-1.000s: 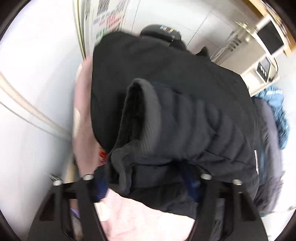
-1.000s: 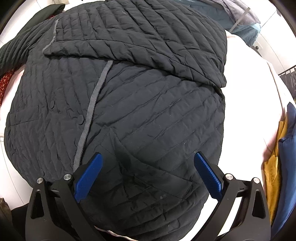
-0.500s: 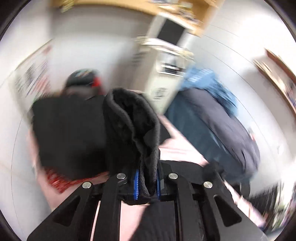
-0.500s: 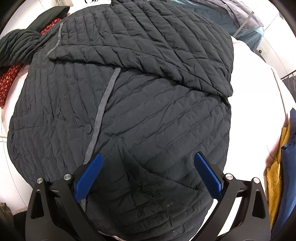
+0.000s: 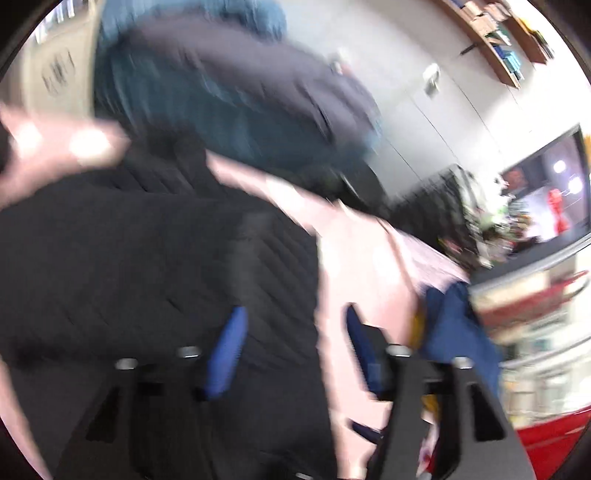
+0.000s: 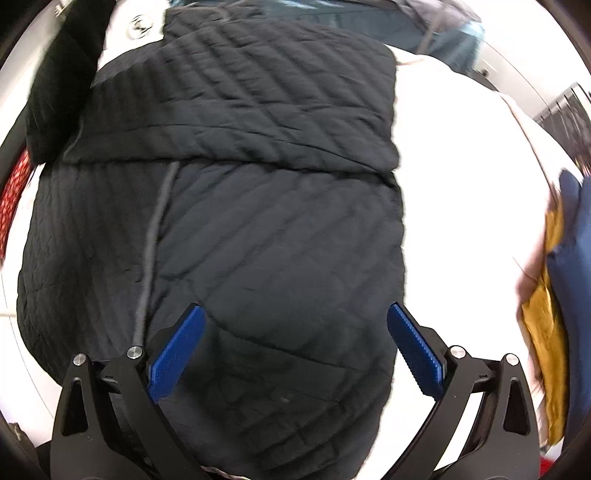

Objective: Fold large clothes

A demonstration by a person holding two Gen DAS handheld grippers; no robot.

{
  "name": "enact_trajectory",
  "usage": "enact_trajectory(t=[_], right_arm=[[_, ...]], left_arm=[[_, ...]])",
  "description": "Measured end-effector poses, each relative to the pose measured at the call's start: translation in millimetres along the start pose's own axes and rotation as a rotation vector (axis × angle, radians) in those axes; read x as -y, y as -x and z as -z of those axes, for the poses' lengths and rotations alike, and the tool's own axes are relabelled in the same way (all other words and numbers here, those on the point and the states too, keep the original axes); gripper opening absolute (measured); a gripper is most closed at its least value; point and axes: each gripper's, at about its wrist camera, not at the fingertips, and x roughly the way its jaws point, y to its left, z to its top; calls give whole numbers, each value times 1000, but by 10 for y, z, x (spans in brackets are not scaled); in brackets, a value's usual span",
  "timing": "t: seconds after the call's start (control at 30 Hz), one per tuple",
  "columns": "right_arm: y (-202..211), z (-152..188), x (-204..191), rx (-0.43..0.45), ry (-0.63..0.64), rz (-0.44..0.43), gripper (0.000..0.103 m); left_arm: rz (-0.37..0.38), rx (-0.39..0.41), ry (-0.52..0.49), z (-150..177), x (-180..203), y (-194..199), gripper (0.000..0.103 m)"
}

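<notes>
A moment back my left gripper (image 5: 291, 354) was clamped on the jacket's sleeve cuff; its jaws have just been opening, and now the blue pads stand apart with nothing pinched between them. The sleeve that lay out to the left of the jacket (image 6: 229, 221) half a second ago is now folded across its upper part, a straight fold edge running side to side over the chest. My right gripper (image 6: 293, 350) looks much as it did, fingers spread wide above the jacket's lower hem, not touching the fabric as far as I can tell.

The jacket lies flat on the pale pink sheet (image 6: 461, 184), front up, its grey placket running down left of centre.

The left view is badly blurred. It shows the jacket from the side, and beyond the jacket a heap of blue and dark clothes (image 5: 229, 92), a wall shelf (image 5: 498, 33) and a lit screen (image 5: 546, 195), none of which the right view gives clearly. The right view alone shows the quilting and the fold sharply, plus a red patterned cloth (image 6: 13, 199) left of the jacket and a mustard cloth (image 6: 546, 314) with a navy cloth (image 6: 576, 258) well off to its right
</notes>
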Motion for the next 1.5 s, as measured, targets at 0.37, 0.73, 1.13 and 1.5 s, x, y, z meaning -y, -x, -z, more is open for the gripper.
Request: enact_trajectory(t=[0.37, 0.73, 1.13, 1.5], right_arm=[[-48, -348, 459, -1, -163, -89, 97], [-5, -1787, -351, 118, -36, -241, 93], [-177, -1777, -68, 105, -163, -105, 0], [116, -1835, -133, 146, -69, -197, 90]], left_arm=[[-335, 14, -57, 517, -691, 135, 91], [-614, 94, 259, 904, -2145, 881, 91], [-627, 120, 97, 332, -1923, 752, 92], [-683, 16, -2, -401, -1974, 213, 97]])
